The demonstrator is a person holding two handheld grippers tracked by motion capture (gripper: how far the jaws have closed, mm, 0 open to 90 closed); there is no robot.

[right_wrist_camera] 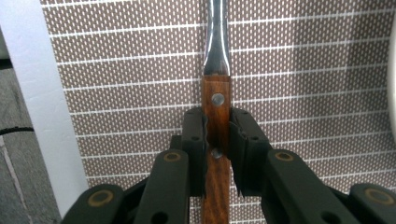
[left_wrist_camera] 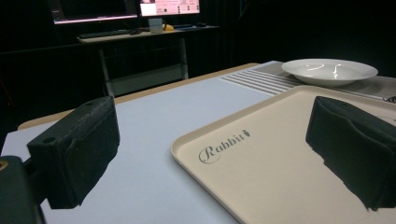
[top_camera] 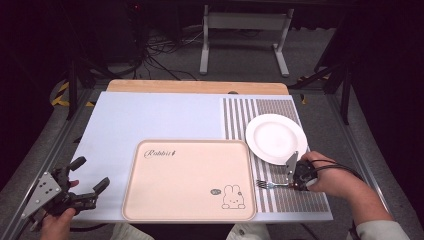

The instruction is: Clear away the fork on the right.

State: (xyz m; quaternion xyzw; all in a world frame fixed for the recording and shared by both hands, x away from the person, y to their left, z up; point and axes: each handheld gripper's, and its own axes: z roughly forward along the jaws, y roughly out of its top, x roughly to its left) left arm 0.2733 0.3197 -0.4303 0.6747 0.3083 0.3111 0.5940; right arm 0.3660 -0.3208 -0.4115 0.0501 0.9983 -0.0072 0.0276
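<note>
Reaching in from the lower right, the person's right hand (top_camera: 327,177) angles the right gripper (right_wrist_camera: 217,135) low over the striped placemat (top_camera: 280,197), its jaws clamped on the wooden handle of the fork (top_camera: 267,184), which lies on the mat just below the white plate (top_camera: 275,137). At the counter's (top_camera: 150,120) near left corner, the left gripper (top_camera: 92,180) is held level, jaws apart, pointing toward the beige tray (top_camera: 190,182).

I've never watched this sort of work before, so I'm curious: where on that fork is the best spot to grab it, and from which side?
Probably the wooden handle, from above, jaws on its two long sides. The fork lies flat on the striped mat, tines toward the tray, and the handle looks straighter and thicker than the thin metal neck. The right hand-held gripper is closed on it just that way.
</note>
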